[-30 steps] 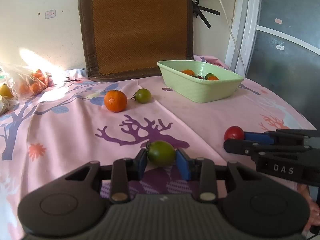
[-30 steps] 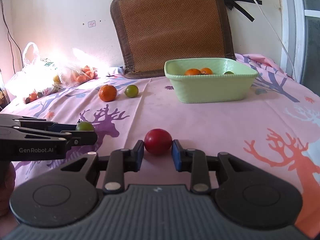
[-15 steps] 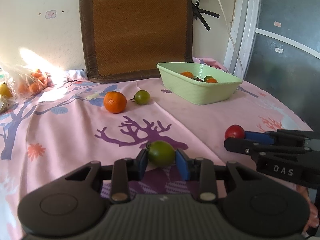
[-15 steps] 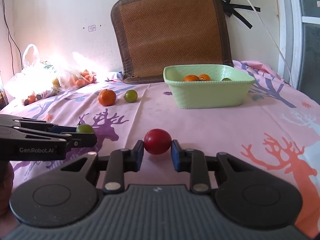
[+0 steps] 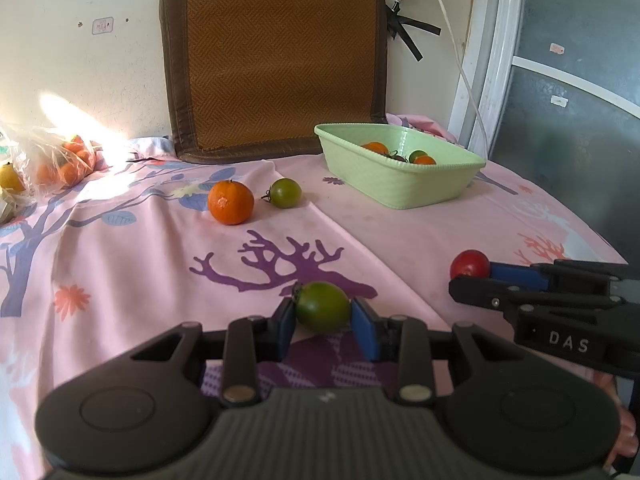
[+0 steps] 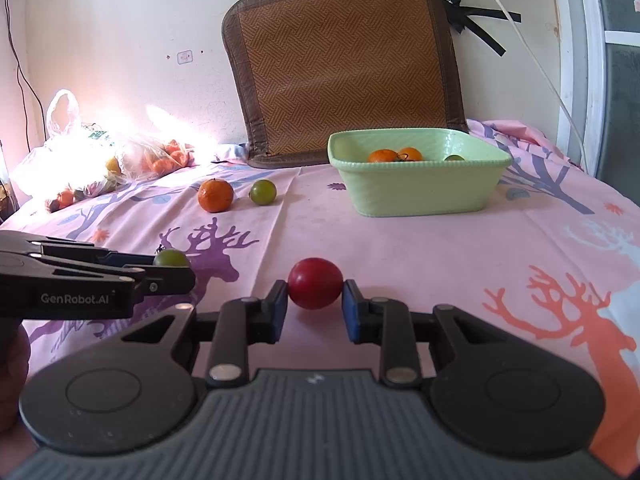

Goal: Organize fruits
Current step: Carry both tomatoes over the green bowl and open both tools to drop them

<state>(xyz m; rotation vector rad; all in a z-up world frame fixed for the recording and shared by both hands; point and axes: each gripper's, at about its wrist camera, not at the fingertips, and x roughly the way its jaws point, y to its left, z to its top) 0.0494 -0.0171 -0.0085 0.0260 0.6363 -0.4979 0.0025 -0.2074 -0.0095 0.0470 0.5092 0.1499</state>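
Both grippers are hovering side by side: left gripper (image 5: 323,322) clamping a green tomato (image 5: 322,307), right gripper (image 6: 315,310) pinching a red tomato (image 6: 315,283).

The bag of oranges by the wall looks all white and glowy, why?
Right wrist view: sunlight hits the plastic bag and the wall behind it, so that patch is washed out to white. Left wrist view: the same sun patch glares on the wall beside the bag, but the oranges inside show. In both, the fisheye lens bends the picture edges.

Both wrist cameras sit low over the pink cloth (image 5: 120,280), side by side, facing the wall; both share the green basin (image 5: 400,184), seemingly mid-distance.
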